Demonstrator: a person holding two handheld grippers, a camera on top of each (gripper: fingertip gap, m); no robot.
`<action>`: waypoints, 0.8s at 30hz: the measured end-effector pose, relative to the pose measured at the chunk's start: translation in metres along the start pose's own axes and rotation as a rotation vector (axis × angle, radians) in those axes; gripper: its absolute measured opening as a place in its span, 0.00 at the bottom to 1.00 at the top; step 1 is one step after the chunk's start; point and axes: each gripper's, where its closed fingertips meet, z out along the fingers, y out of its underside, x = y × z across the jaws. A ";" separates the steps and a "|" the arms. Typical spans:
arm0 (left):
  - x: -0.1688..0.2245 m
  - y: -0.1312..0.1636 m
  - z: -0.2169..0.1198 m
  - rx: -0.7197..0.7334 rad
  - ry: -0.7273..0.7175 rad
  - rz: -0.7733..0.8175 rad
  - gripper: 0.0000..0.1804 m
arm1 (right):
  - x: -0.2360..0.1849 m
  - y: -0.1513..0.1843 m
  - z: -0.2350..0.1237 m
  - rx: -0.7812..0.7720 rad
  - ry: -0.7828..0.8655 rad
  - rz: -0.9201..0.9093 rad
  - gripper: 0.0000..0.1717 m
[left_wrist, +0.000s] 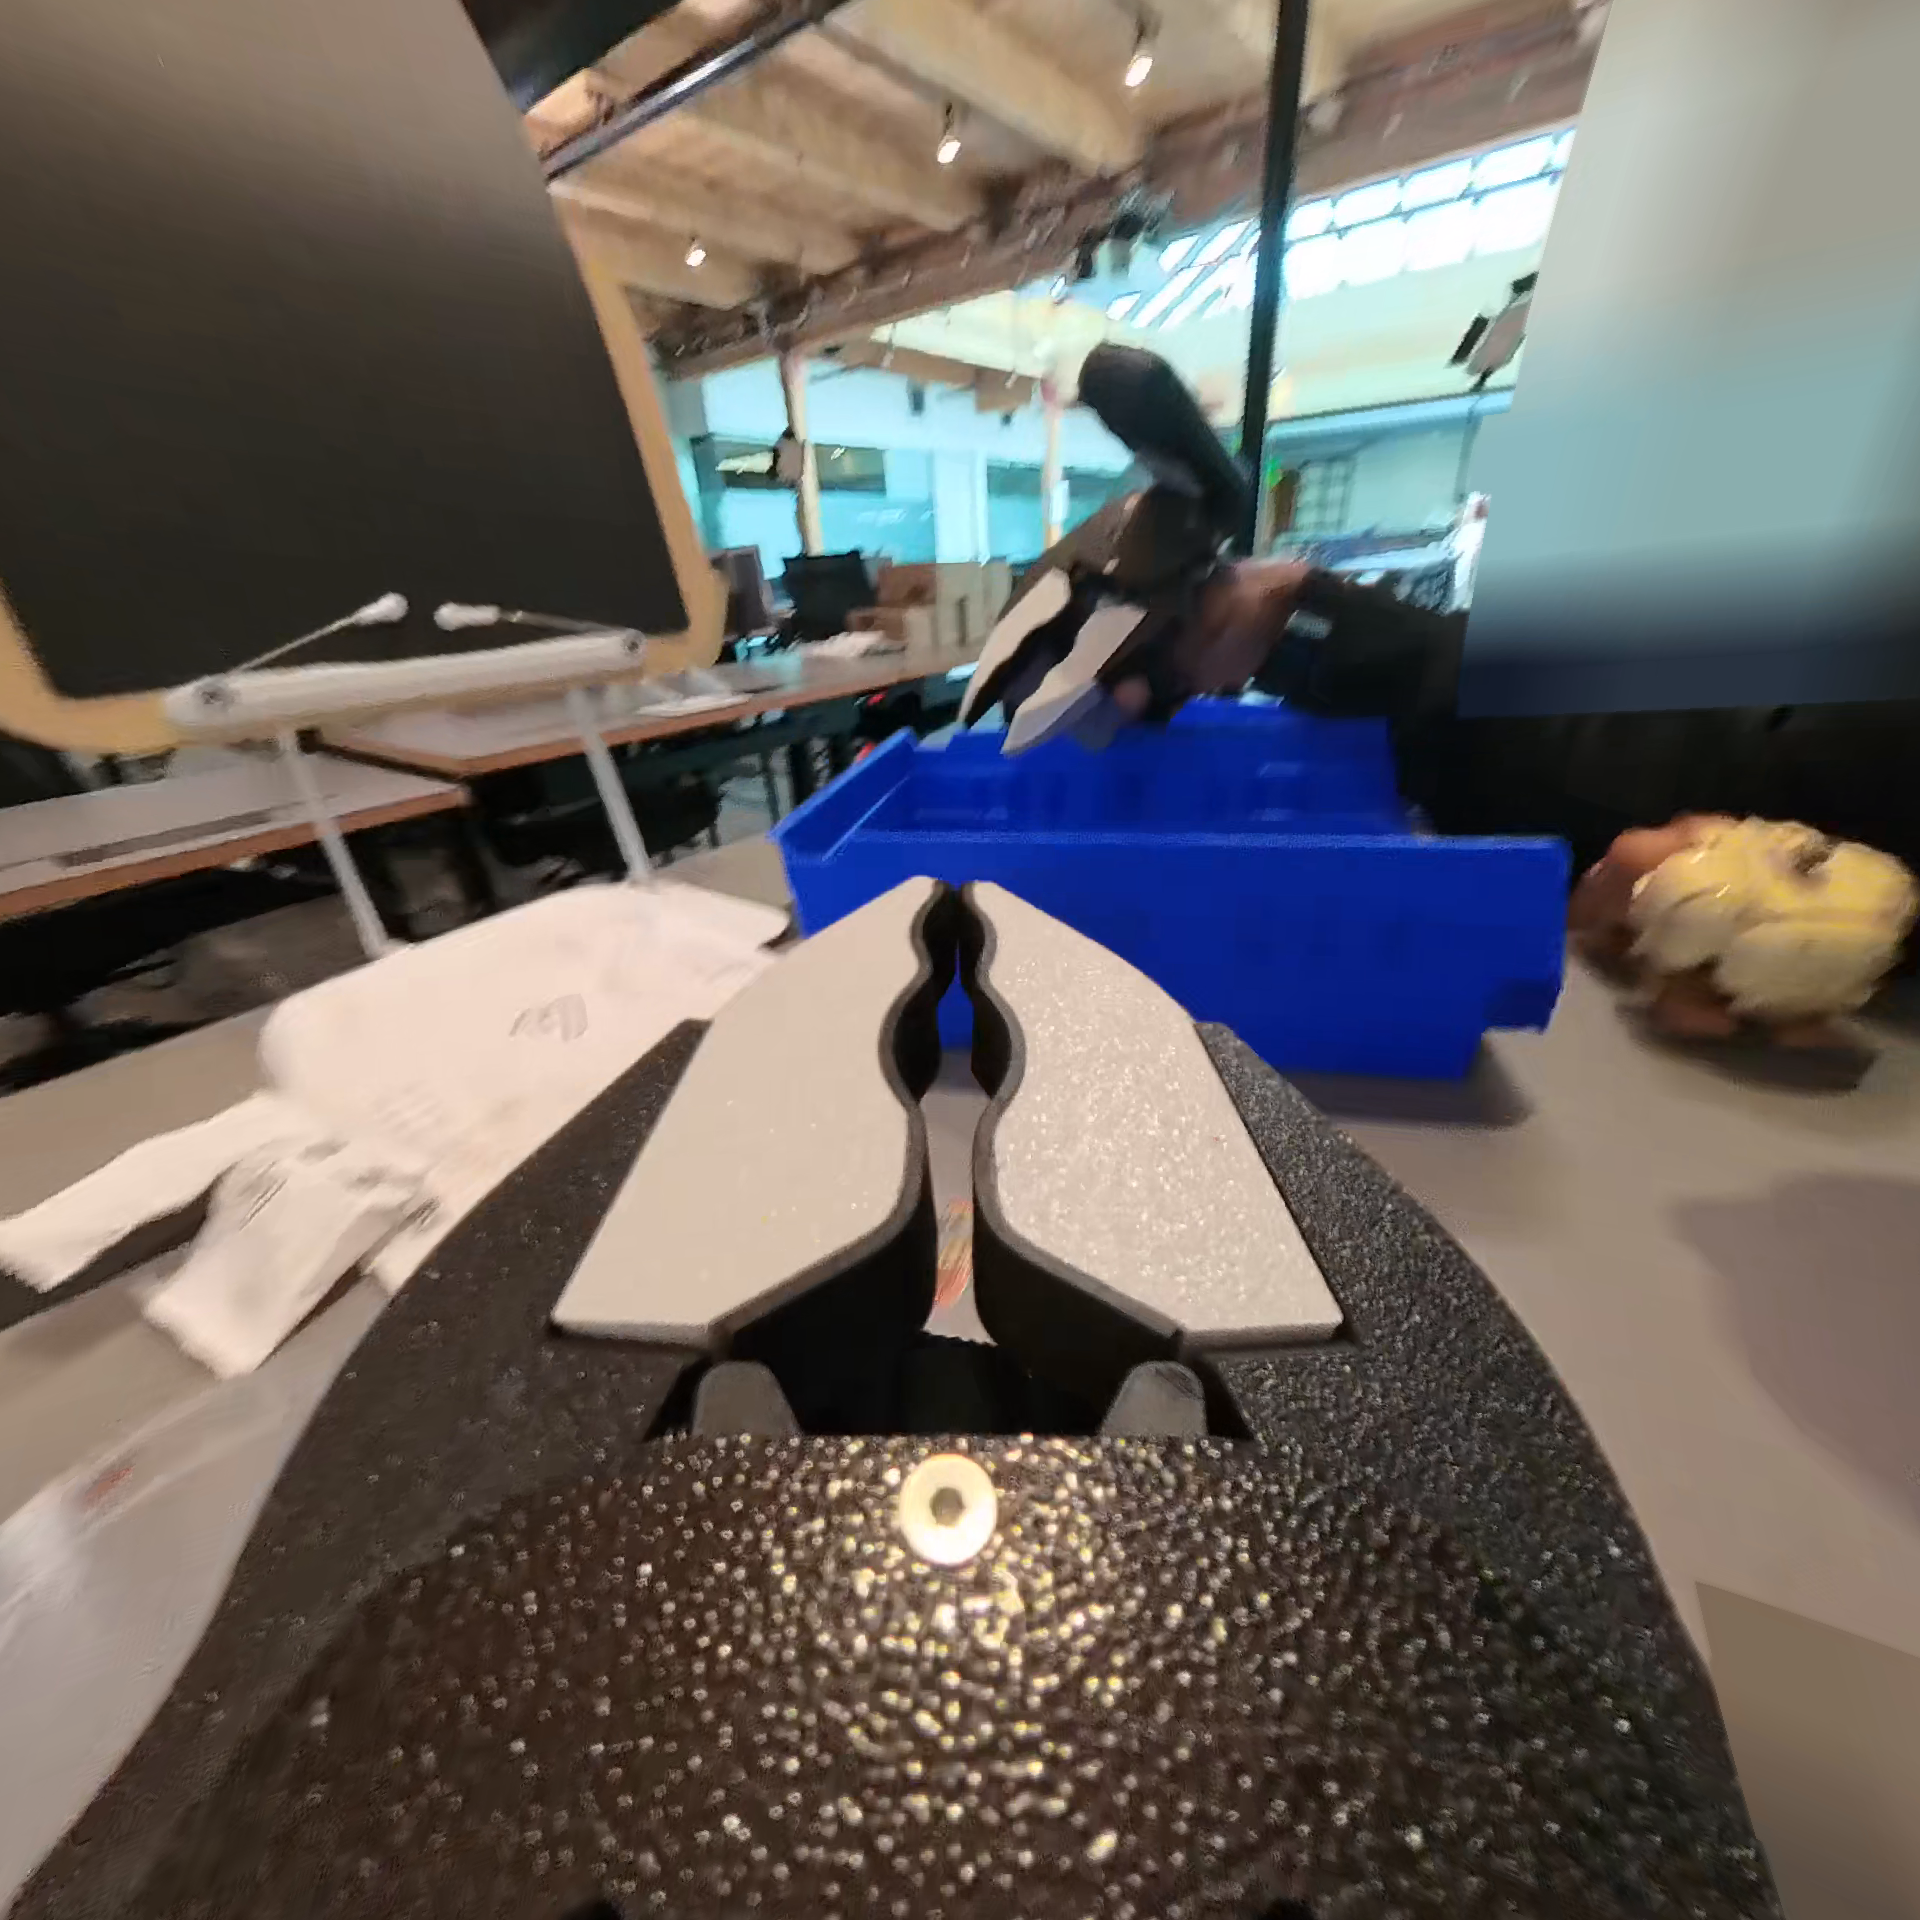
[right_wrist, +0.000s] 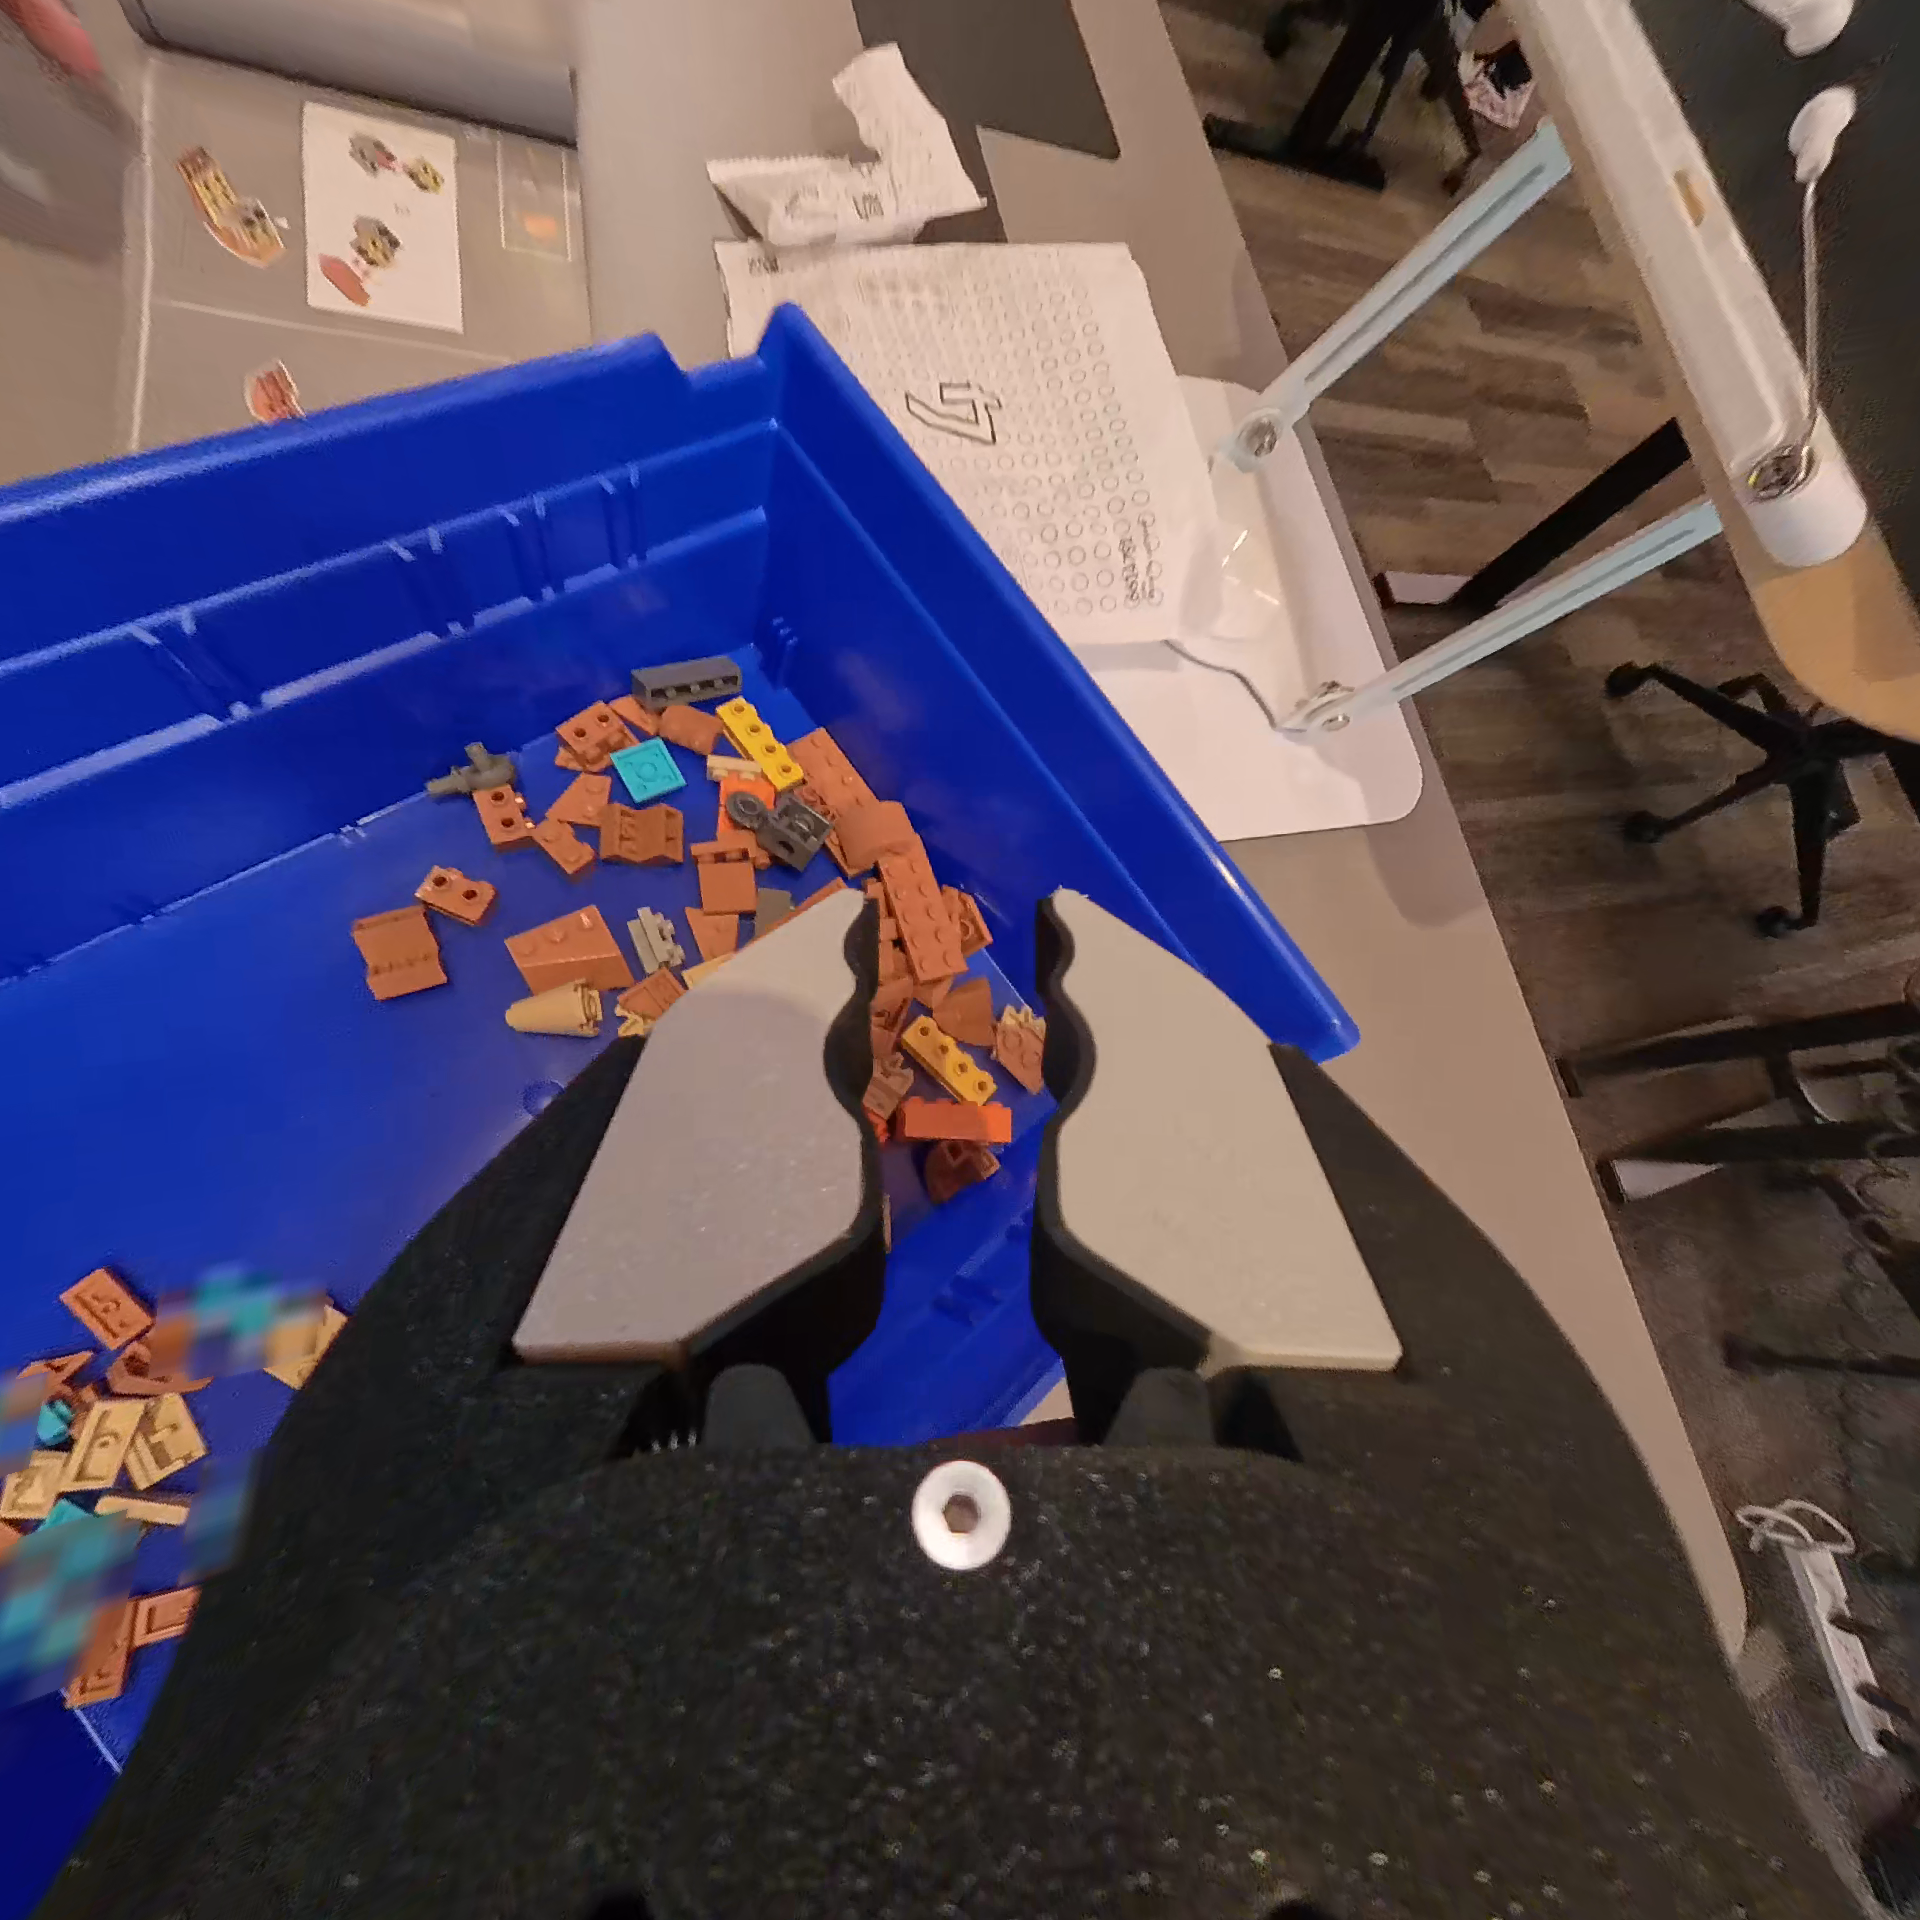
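Observation:
My left gripper (left_wrist: 956, 906) is shut, its fingertips meeting with nothing seen between them. It hovers low over the grey table (left_wrist: 1558, 1195), pointing at the near wall of a blue bin (left_wrist: 1195, 914). My right gripper (right_wrist: 956, 914) is open and empty, held above the right end of the blue bin (right_wrist: 1039, 644). Below it lie several loose brown, yellow and grey bricks (right_wrist: 727, 831); a yellow brick (right_wrist: 945, 1055) shows in the gap between its fingers. The right gripper also shows in the left wrist view (left_wrist: 1049, 665), above the bin's far side.
White paper bags (left_wrist: 468, 1039) lie left of the bin; one perforated bag (right_wrist: 987, 416) lies beyond it. A blurred brown and yellow object (left_wrist: 1756, 925) sits on the right. A white stand's base (right_wrist: 1299, 727) stands near the table edge. An instruction sheet (right_wrist: 379, 208) lies far left.

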 end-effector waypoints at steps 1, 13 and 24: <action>0.003 -0.007 0.008 0.023 0.023 -0.008 0.00 | -0.001 -0.002 -0.001 0.013 -0.007 0.001 0.16; 0.036 -0.014 0.167 -0.400 0.401 0.489 0.10 | 0.005 0.003 -0.009 0.050 -0.024 -0.011 0.16; 0.056 0.092 0.239 -0.938 0.835 0.776 0.15 | 0.033 0.017 -0.036 0.262 -0.016 0.068 0.16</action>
